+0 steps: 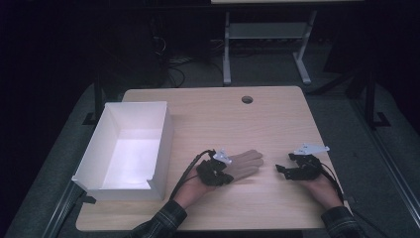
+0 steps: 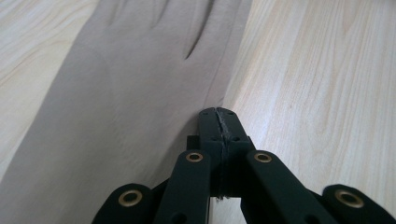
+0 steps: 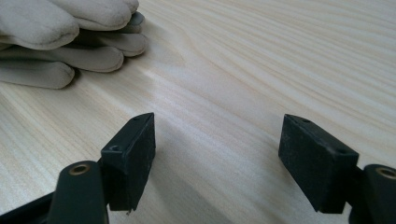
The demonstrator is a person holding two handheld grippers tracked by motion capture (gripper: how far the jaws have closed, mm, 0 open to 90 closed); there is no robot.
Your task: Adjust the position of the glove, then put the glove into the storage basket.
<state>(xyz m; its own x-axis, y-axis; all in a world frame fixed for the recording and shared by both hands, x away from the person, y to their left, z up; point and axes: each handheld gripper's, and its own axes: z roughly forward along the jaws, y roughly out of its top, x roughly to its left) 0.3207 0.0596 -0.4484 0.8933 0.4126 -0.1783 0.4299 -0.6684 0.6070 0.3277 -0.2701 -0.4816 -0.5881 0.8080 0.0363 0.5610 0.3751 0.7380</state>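
A beige glove (image 1: 249, 163) lies flat on the wooden table (image 1: 218, 119), fingers toward the right. My left gripper (image 1: 228, 176) sits over its cuff end. In the left gripper view the gripper (image 2: 218, 115) has its jaws pressed together at the edge of the glove (image 2: 116, 93), pinching the fabric there. My right gripper (image 1: 280, 168) rests low on the table to the right of the glove's fingers. In the right gripper view it (image 3: 217, 154) stands open over bare wood, with the glove's fingertips (image 3: 56, 42) farther off at the upper left.
A white open box (image 1: 166, 134) stands at the table's left side, close to my left hand. A round cable hole (image 1: 246, 99) lies near the far edge. Beyond the table stands a grey desk frame (image 1: 227, 49) on a dark floor.
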